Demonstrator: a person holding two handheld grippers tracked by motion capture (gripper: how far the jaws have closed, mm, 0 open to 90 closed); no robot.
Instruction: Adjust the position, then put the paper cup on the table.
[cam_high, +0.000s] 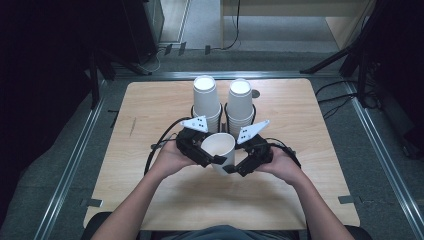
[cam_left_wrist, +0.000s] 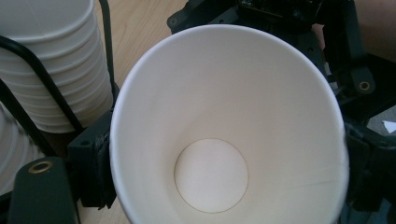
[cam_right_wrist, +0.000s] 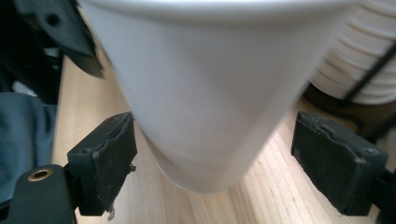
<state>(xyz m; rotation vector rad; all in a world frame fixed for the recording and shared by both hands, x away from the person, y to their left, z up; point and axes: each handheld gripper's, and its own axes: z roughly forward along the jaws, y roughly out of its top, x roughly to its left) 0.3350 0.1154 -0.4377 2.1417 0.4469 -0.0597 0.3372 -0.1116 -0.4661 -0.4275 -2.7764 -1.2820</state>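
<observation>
A white paper cup (cam_high: 218, 146) hangs tilted just above the wooden table (cam_high: 150, 125), between both grippers. My left gripper (cam_high: 207, 157) is shut on it: in the left gripper view the cup's open mouth (cam_left_wrist: 224, 116) spans the space between the black pads (cam_left_wrist: 95, 158), which press on its wall. My right gripper (cam_high: 241, 165) stands open around the cup's lower part (cam_right_wrist: 210, 93). Its left pad (cam_right_wrist: 107, 158) lies close beside the wall and its right pad (cam_right_wrist: 336, 158) stands clear of it.
Two tall stacks of white paper cups (cam_high: 206, 97) (cam_high: 240, 102) stand in a black wire holder (cam_left_wrist: 28, 74) just behind the grippers. The person's forearms come in from the near edge. Bare tabletop lies to the left, right and front.
</observation>
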